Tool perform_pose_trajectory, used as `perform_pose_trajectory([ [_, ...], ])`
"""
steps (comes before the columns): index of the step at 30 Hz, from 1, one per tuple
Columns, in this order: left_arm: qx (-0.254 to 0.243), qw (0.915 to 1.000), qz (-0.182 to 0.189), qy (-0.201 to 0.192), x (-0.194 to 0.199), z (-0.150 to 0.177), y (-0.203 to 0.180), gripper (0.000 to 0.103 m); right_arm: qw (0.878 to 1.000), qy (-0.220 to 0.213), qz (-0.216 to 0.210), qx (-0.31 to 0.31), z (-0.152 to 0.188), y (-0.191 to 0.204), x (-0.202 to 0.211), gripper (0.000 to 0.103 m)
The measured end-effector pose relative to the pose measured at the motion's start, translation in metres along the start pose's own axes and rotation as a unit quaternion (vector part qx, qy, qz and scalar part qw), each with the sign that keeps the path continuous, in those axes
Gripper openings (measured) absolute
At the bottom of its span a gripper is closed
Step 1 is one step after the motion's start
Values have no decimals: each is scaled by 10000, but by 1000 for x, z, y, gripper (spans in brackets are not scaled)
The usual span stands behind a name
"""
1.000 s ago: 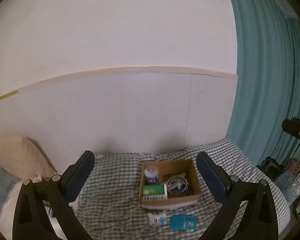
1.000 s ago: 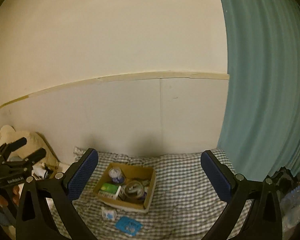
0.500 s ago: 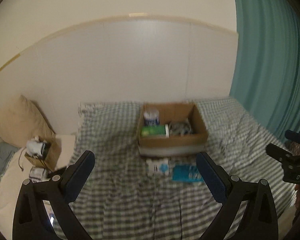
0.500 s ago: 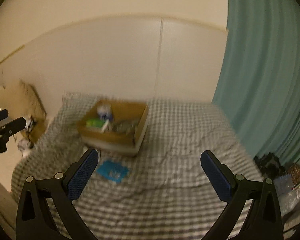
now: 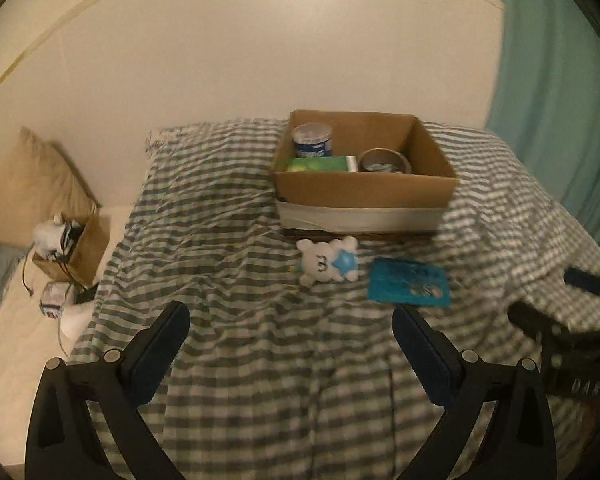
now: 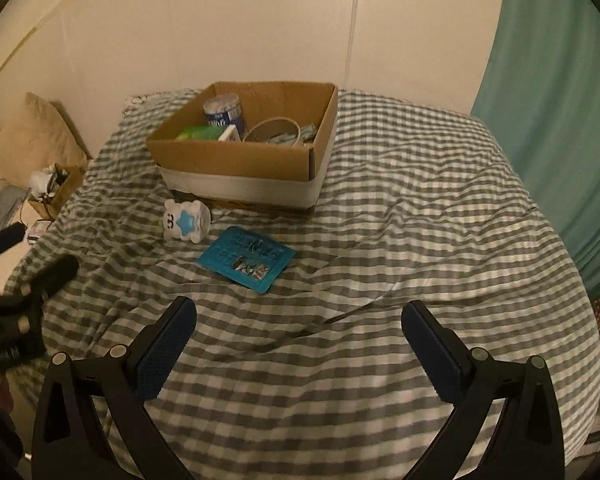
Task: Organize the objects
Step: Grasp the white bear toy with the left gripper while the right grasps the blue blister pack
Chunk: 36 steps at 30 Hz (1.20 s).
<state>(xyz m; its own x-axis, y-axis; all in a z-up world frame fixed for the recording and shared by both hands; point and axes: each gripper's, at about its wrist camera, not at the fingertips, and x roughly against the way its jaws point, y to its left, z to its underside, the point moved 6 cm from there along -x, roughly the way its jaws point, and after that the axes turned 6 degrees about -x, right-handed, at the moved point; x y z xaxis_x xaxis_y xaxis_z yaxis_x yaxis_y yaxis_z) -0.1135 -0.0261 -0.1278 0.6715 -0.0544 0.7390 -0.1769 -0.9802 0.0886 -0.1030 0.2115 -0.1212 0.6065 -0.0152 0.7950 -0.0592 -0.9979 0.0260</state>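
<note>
A cardboard box (image 5: 364, 190) (image 6: 236, 160) stands on a checked bed cover and holds a blue-and-white tub (image 5: 313, 141) (image 6: 224, 112), a green packet (image 5: 320, 164) (image 6: 200, 133) and a tape roll (image 5: 384, 159) (image 6: 274, 130). In front of it lie a white toy with a blue star (image 5: 327, 265) (image 6: 186, 221) and a flat blue packet (image 5: 409, 286) (image 6: 246, 258). My left gripper (image 5: 290, 344) is open and empty, short of the toy. My right gripper (image 6: 300, 340) is open and empty, short of the blue packet.
The checked bed cover (image 5: 260, 360) (image 6: 420, 240) fills the foreground. A beige pillow (image 5: 32, 184) and a small box of clutter (image 5: 68, 248) sit at the left. A teal curtain (image 6: 560, 120) hangs at the right. A wall (image 5: 260, 48) backs the bed.
Both grippers have tilted down and moved closer to the bed. The box, toy and blue packet now appear larger and nearer. Both grippers stay open.
</note>
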Motion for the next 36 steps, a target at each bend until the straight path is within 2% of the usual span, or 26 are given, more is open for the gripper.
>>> perform_pose_trajectory([
  [5, 175, 9997, -143, 52, -32, 0, 8, 103, 9999, 80, 130, -3, 3, 2, -26, 103],
  [9, 224, 9997, -67, 78, -58, 0, 4, 103, 9998, 93, 135, -106, -1, 2, -43, 103],
  [14, 195, 9991, 122, 365, -99, 2, -8, 103, 9994, 124, 296, -133, -6, -2, -64, 103],
  [18, 234, 9977, 334, 543, -125, -1, -18, 103, 9982, 247, 193, -517, -12, -14, -77, 103],
  [21, 144, 9968, 500, 600, -141, -7, -29, 103, 9970, 279, 127, -707, -18, -21, -87, 103],
  [27, -246, 9938, 478, 974, -181, -5, -43, 103, 9921, 455, 78, -1168, -19, -33, -113, 103],
  [28, -279, 9932, 530, 995, -185, -4, -45, 98, 9914, 477, 70, -1215, -18, -34, -116, 103],
  [29, -290, 9928, 609, 986, -187, -4, -46, 88, 9907, 500, 81, -1262, -18, -36, -119, 103],
  [30, -284, 9925, 666, 984, -188, -3, -46, 84, 9904, 516, 90, -1281, -18, -36, -121, 103],
  [33, -154, 9919, 826, 949, -186, -3, -42, 82, 9909, 501, 108, -1241, -19, -33, -125, 103],
  [36, 16, 9929, 763, 911, -177, -6, -32, 82, 9923, 492, 147, -1127, -22, -26, -129, 103],
])
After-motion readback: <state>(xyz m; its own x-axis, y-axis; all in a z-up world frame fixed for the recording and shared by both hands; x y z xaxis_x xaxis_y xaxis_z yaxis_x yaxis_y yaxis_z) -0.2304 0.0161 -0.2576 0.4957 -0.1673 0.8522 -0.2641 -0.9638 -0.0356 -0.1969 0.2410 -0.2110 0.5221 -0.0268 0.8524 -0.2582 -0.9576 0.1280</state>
